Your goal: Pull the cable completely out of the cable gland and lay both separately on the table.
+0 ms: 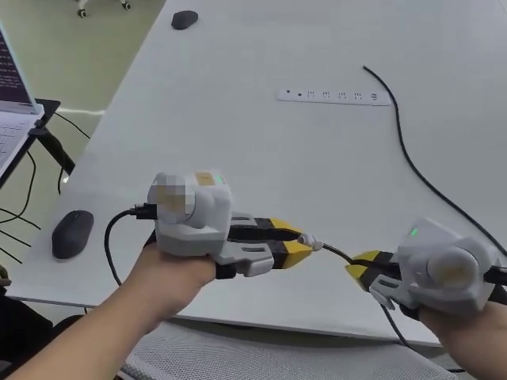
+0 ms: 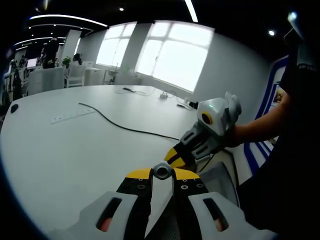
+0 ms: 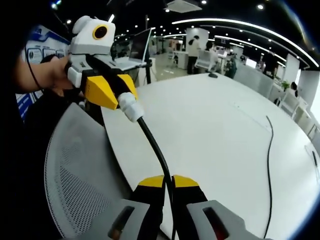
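Note:
My left gripper (image 1: 299, 244) is shut on the white cable gland (image 1: 310, 241), whose round end sticks out between the yellow jaw tips (image 2: 162, 170). A black cable (image 1: 339, 253) runs out of the gland (image 3: 131, 107) to my right gripper (image 1: 356, 267), which is shut on the cable (image 3: 156, 146) a short way along. Both grippers hover near the front edge of the white table (image 1: 238, 142). In the right gripper view the left gripper (image 3: 106, 90) holds the gland at upper left. In the left gripper view the right gripper (image 2: 176, 156) faces me just beyond the gland.
A white power strip (image 1: 334, 96) lies at the table's far middle with its black cord (image 1: 412, 162) curving toward the right front. A dark mouse (image 1: 72, 233) sits at the left front edge, another (image 1: 184, 20) at the far end. A grey mesh chair (image 3: 75, 180) stands below the grippers.

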`<state>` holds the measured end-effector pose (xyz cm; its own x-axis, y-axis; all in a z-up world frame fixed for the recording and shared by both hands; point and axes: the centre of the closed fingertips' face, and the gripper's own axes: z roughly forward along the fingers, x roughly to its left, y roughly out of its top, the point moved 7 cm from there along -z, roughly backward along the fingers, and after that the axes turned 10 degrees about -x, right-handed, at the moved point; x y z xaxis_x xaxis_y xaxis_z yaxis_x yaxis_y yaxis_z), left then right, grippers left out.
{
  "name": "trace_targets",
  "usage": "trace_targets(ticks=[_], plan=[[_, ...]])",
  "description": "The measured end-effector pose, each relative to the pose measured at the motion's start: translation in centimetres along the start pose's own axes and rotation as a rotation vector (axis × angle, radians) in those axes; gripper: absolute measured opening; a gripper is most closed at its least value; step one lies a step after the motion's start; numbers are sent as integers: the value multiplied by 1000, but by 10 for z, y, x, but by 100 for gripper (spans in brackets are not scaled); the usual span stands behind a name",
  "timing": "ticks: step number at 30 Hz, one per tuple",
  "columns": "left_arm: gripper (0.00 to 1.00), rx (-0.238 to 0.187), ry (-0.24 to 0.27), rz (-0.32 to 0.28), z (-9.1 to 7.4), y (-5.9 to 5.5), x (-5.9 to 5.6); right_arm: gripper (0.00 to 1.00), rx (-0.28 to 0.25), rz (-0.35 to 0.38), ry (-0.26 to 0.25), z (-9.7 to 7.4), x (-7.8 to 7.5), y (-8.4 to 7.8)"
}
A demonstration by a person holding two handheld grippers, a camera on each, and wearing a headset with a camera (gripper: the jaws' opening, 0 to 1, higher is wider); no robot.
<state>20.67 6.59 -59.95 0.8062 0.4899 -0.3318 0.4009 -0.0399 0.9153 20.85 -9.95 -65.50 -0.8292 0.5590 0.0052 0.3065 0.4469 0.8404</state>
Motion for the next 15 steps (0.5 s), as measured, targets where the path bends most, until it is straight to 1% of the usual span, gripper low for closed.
trace_targets(ticks=[4,7,11,15], plan=[[15,1,2,-3,0,-1,1,0,11,3,-5,-2,-2,-6],[15,0,4,-5,0,-2,2,0,9,-16,-12,-3,-3,-8],[15,-1,18,-3,0,-2,7,0,22,-21,-16,-2,-6,-12],[15,-12,22,-24,-2,0,10,0,26,-11,-21,-4,-8,-15]])
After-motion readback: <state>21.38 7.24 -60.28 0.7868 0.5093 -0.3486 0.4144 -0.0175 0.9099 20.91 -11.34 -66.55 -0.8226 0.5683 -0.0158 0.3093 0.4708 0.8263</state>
